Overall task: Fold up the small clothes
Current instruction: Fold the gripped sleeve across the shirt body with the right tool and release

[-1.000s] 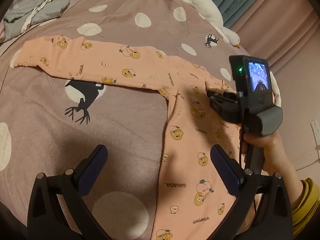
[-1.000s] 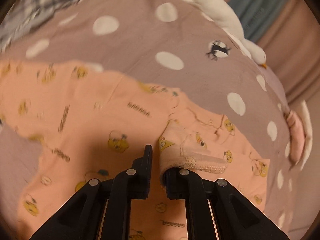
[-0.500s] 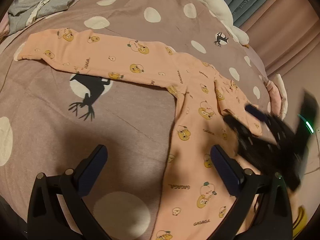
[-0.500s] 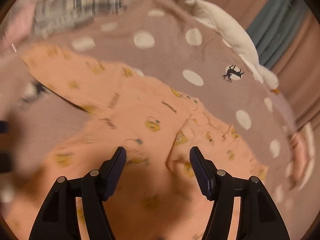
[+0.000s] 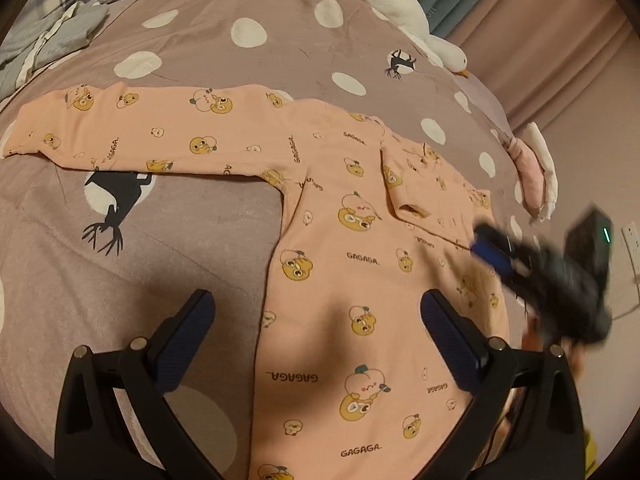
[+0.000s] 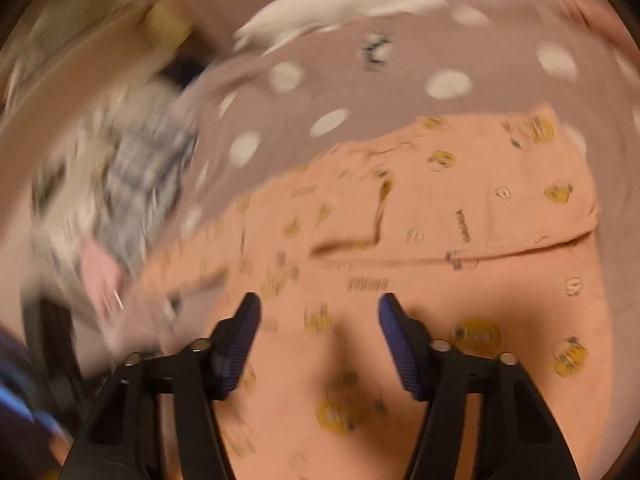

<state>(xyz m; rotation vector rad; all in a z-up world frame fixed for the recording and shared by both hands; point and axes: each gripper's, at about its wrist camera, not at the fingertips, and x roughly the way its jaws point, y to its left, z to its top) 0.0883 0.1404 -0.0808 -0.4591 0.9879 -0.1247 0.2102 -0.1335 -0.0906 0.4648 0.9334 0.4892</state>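
A small peach long-sleeved top [image 5: 352, 248] printed with yellow cartoon faces lies flat on the bed. Its left sleeve [image 5: 140, 132] stretches out to the left. Its right sleeve [image 5: 432, 196] lies folded inward across the chest. My left gripper [image 5: 316, 320] is open and empty, hovering above the lower body of the top. My right gripper [image 6: 318, 316] is open and empty over the same top [image 6: 440, 240], below the folded sleeve [image 6: 460, 208]. In the left wrist view it shows as a blurred shape [image 5: 532, 264] at the top's right edge.
The bed has a mauve cover [image 5: 200, 240] with white dots and black deer prints. A grey and plaid pile of clothes [image 5: 52, 36] lies at the far left. A white goose plush [image 5: 400, 8] lies along the far edge. A pink and white cloth [image 5: 532, 172] lies right.
My right gripper let go of the sleeve cuff, opened, and pulled back to the right and down. The right sleeve now lies folded on the chest. The left gripper rose slightly.
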